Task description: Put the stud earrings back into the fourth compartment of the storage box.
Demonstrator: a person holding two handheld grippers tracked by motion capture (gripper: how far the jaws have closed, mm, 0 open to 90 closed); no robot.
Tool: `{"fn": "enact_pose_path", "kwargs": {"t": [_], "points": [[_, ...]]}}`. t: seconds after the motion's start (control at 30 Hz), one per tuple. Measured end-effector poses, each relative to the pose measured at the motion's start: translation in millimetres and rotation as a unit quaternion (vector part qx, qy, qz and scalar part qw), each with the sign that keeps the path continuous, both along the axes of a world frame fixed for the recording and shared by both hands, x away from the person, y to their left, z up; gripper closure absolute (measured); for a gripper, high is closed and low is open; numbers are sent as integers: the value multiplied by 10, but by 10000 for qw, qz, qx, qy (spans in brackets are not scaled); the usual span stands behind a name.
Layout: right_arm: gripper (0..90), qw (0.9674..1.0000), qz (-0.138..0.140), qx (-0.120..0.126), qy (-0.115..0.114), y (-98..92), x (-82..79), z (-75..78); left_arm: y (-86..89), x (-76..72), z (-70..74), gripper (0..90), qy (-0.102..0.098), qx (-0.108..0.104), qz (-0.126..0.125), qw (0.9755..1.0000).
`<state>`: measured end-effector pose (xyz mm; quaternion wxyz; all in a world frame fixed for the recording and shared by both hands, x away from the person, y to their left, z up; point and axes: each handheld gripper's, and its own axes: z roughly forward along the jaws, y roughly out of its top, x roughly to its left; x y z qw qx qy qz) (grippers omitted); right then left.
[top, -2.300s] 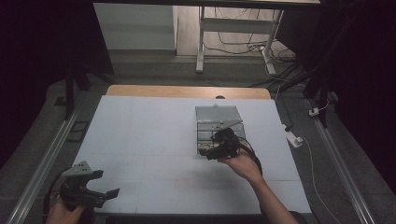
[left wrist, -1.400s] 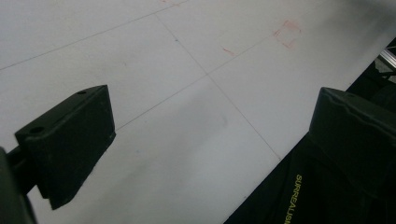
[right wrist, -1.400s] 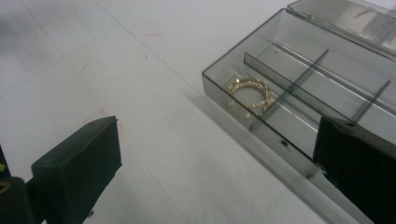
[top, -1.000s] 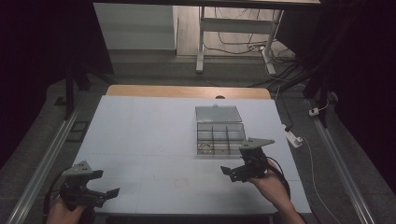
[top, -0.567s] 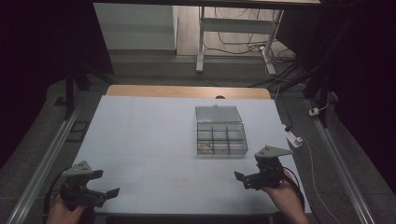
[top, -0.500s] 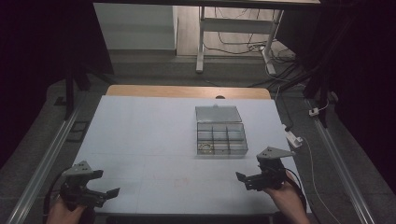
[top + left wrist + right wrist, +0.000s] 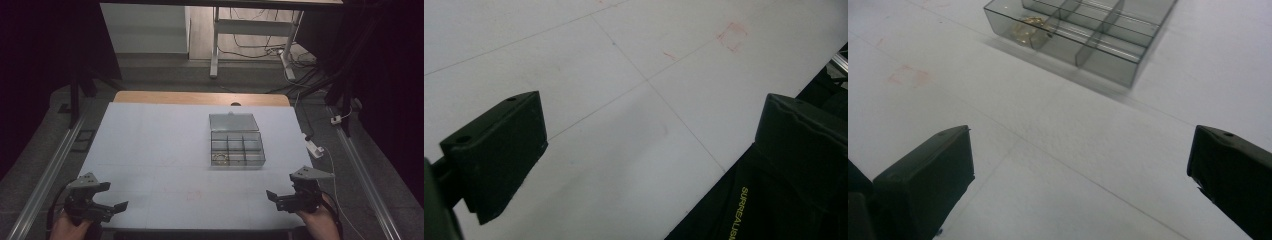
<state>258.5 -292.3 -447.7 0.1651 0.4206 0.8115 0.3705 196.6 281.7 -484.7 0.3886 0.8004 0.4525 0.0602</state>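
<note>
A clear plastic compartment box [image 7: 237, 148] lies right of centre on the white table [image 7: 160, 150], its lid folded back flat behind it. Small gold pieces [image 7: 220, 158] lie in its front left compartment, also visible as gold pieces [image 7: 1029, 27] in the right gripper view, where the box [image 7: 1088, 30] sits ahead. My right gripper [image 7: 274, 199] is open near the front right edge, well short of the box, nothing between its jaws. My left gripper [image 7: 119, 207] rests open at the front left corner, over bare table [image 7: 614, 100].
A white power strip [image 7: 314, 148] and its cable lie off the table's right edge. Metal rails run along both sides. A faint red square mark [image 7: 731, 36] is on the table surface near the front. A desk frame and cables stand on the floor beyond.
My right gripper has pulled back from the box toward the front right edge, open and holding nothing. The box stays in place, lid open. The left gripper has not moved.
</note>
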Motion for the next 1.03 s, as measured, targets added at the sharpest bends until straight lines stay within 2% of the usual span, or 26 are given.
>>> {"fn": "enact_pose_path", "kwargs": {"t": [0.27,0.43,0.5,0.77,1.03], "points": [[0,9995,-310,-25,-5,-196,-84,-39,0,-1,1,4,-7,-1,-1,10000],[0,9987,-483,-152,28,-263,-121,-79,-3,-2,1,3,-9,5,-1,10000],[0,9985,-528,-129,41,-277,-132,-79,-1,0,1,4,-20,18,-11,10000],[0,9978,-585,-291,81,-282,-168,-79,2,-7,-1,4,-15,15,-11,10000],[0,9977,-619,-192,180,-321,-173,-87,-1,-1,1,4,-28,16,-25,10000]]}}
